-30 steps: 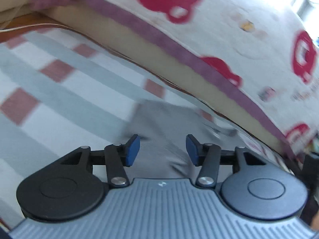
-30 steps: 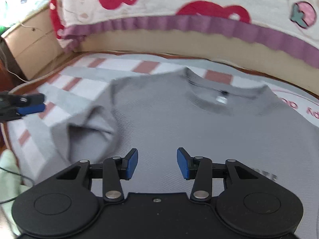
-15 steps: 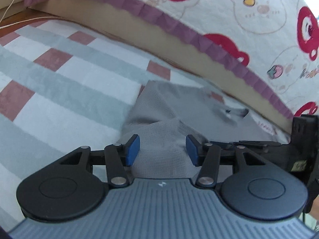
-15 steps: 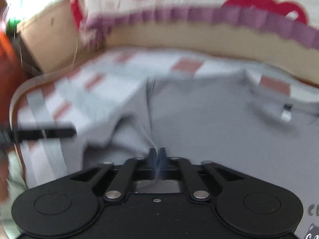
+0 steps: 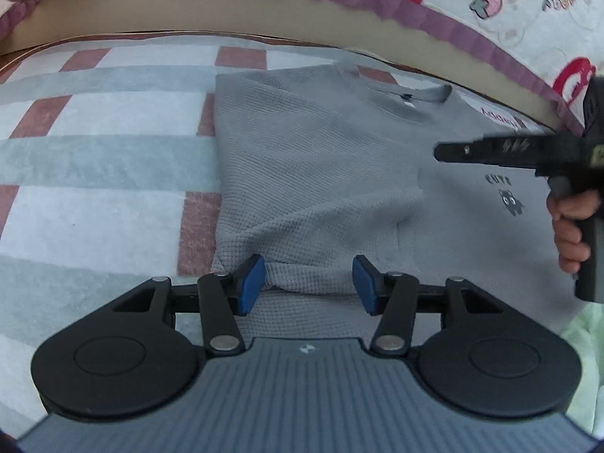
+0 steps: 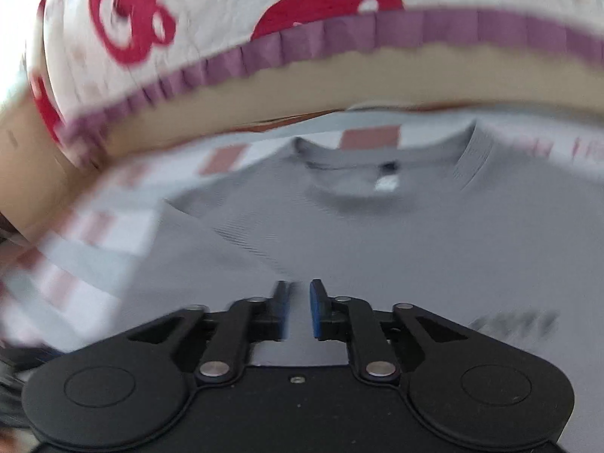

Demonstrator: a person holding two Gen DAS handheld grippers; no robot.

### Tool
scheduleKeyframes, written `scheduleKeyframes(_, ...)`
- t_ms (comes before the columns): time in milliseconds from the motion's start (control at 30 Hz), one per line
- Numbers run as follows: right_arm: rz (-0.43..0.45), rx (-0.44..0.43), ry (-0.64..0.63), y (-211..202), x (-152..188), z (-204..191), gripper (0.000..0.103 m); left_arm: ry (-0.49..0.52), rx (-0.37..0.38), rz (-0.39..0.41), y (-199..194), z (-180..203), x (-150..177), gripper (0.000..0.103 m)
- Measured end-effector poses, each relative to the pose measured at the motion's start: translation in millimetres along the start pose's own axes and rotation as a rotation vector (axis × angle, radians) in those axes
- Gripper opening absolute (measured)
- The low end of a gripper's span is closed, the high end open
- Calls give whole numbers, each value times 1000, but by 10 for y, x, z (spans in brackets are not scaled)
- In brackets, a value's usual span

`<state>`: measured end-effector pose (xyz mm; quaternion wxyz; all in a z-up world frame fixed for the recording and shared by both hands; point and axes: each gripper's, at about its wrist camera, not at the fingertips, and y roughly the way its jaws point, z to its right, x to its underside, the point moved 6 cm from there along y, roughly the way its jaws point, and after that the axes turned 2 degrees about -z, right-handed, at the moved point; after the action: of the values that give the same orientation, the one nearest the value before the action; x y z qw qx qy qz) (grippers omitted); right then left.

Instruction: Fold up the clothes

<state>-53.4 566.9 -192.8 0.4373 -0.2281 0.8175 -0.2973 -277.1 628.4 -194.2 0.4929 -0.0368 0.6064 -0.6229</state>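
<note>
A grey waffle-knit T-shirt (image 5: pixel 324 173) with a small "CUTE" cat print lies flat on a checked rug (image 5: pixel 94 158), its left sleeve folded in over the chest. My left gripper (image 5: pixel 307 283) hovers low over the folded sleeve's lower edge. Its jaws are opening, the bunched cloth lies between the blue pads (image 5: pixel 251 283), and they do not squeeze it. My right gripper (image 6: pixel 299 309) is above the shirt's chest below the collar (image 6: pixel 385 173). Its jaws stand a narrow gap apart and are opening, with nothing between them. In the left wrist view the right gripper (image 5: pixel 439 153) reaches in from the right, held by a hand (image 5: pixel 570 226).
A bed edge with a purple frill (image 5: pixel 434 15) and a white cover with red bear prints (image 6: pixel 128 26) runs along the far side of the rug. A pale green cloth (image 5: pixel 583 343) lies at the right. The view from the right wrist is motion-blurred.
The right gripper shut on the sleeve half a second ago, and its jaws have since parted off it. The sleeve now lies folded over the chest. The left gripper swung round toward the shirt and sank.
</note>
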Motion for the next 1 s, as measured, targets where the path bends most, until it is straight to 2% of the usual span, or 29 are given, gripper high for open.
scheduleKeyframes(33,-12,-37,31,0,6,-28,46,-14,12,-1,-3,-15,-9,53)
scheduleKeyframes(133,-59,-128,104,50,23,-113,51,-41,28,-7,12,-37,-25,54)
scheduleKeyframes(167,-70,-125,99,121,24,-138,58,-40,28,-9,17,-31,-19,54)
scheduleKeyframes(233,-61,-57,39,255,6,-151,71,-36,25,-15,21,-20,-11,54)
scheduleKeyframes(333,-45,29,-52,438,-32,-188,73,-28,18,-23,20,-2,-5,54)
scheduleKeyframes(367,-41,10,-88,464,-53,-247,66,-25,15,-25,20,1,-4,54)
scheduleKeyframes(433,-46,-43,-162,489,-85,-381,15,-20,11,-30,21,6,-1,54)
scheduleKeyframes(467,-22,-45,-199,437,-124,-441,5,-18,9,-32,21,9,1,54)
scheduleKeyframes(567,55,-45,-297,266,-244,-604,5,-20,3,-56,37,5,19,54)
scheduleKeyframes(633,105,11,-343,157,-311,-604,5,-26,2,-94,59,5,53,54)
scheduleKeyframes(700,61,72,-402,233,-309,-529,5,-1,-10,-117,76,36,88,54)
scheduleKeyframes(767,20,116,-403,291,-300,-435,7,20,-15,-122,56,67,97,54)
scheduleKeyframes(833,-6,152,-366,312,-288,-339,17,40,-14,-117,9,91,90,54)
scheduleKeyframes(867,14,159,-320,247,-276,-312,25,36,-7,-95,-53,80,59,54)
scheduleKeyframes(900,21,132,-281,177,-230,-317,32,28,0,-70,-121,64,23,54)
scheduleKeyframes(1000,-15,-17,-228,1,19,-443,40,-33,20,8,-302,-48,-95,54)
